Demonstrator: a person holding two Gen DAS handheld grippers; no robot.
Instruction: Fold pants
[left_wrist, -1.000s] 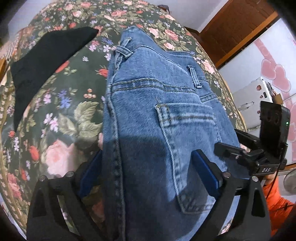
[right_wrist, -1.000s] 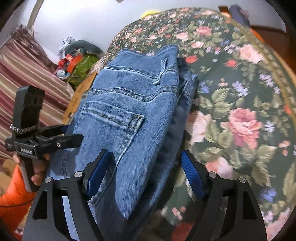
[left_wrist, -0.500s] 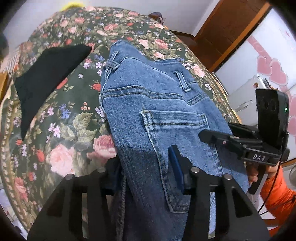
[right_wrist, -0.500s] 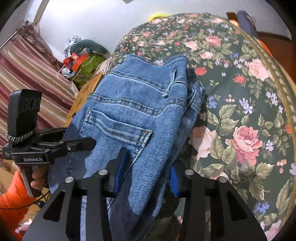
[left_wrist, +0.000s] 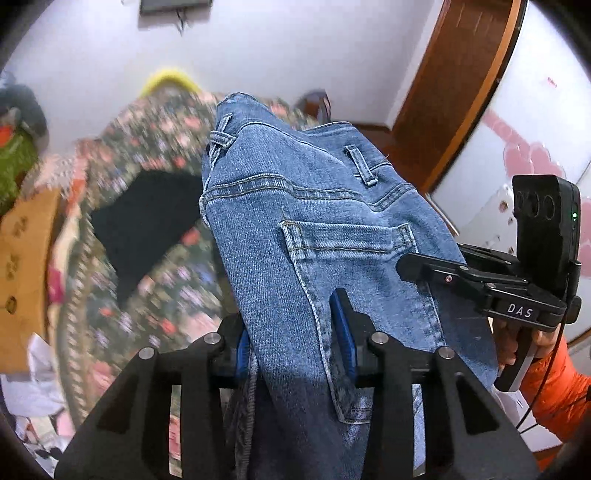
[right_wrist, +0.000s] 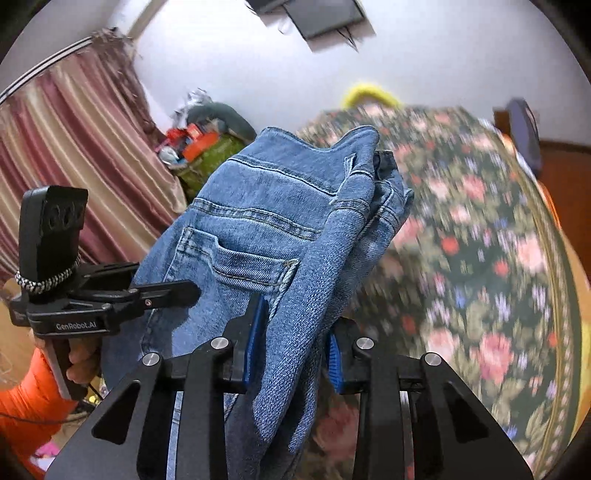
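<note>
- The jeans (left_wrist: 317, 221) are held in the air above the floral counter (right_wrist: 480, 258), waistband away from the cameras, back pocket showing.
- The left gripper (left_wrist: 295, 343) is clamped on one side edge, the right gripper (right_wrist: 291, 343) on the other.
- The step in hand is judged a lift for folding; next, the denim should be laid down evenly, clear of the black cloth (left_wrist: 147, 218).

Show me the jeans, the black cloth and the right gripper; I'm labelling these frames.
jeans (left_wrist: 332, 221), left wrist view: back pocket panel.
black cloth (left_wrist: 144, 221), left wrist view: middle of the dark patch on the floral cover.
right gripper (right_wrist: 293, 347), right wrist view: midway between its blue fingertips.
</note>
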